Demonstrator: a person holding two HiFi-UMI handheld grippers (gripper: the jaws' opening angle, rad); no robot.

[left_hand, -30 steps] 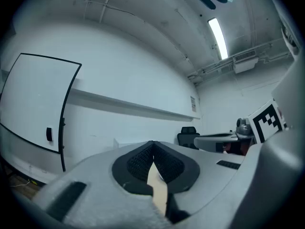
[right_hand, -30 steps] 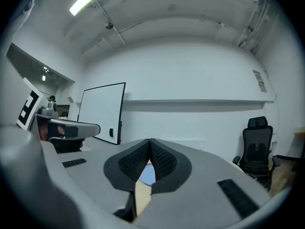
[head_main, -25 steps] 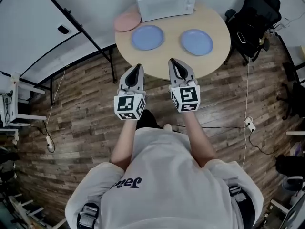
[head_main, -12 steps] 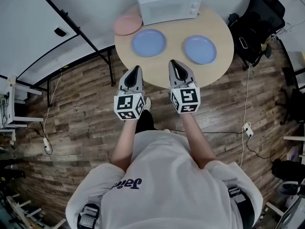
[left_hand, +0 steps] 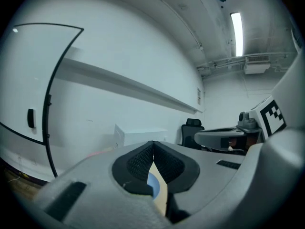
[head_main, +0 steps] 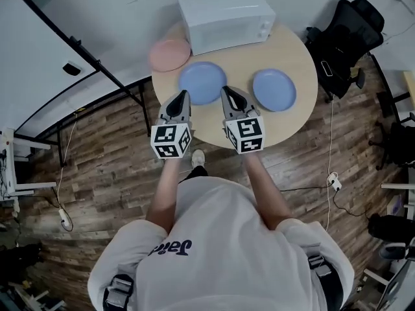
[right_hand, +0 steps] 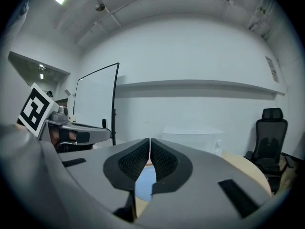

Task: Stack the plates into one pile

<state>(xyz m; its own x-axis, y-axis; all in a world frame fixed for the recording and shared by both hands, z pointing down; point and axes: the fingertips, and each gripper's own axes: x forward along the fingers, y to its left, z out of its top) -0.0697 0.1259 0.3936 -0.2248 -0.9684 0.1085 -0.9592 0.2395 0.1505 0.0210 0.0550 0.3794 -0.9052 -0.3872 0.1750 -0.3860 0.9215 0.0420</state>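
Observation:
Three plates lie on a round wooden table: a pink plate at the far left, a blue plate in the middle and a second blue plate to the right. My left gripper is shut and empty, its tip over the table's near left edge just beside the middle blue plate. My right gripper is also shut and empty, its tip at that plate's right rim. A strip of blue plate shows below the closed left jaws, and blue plate shows below the right ones.
A white microwave stands at the table's far side, close behind the plates. A black office chair is right of the table. A black-framed whiteboard stand runs along the left. Cables and a power strip lie on the wooden floor.
Both grippers have moved forward from over the floor to above the table's near edge, beside the middle blue plate. Both stay shut.

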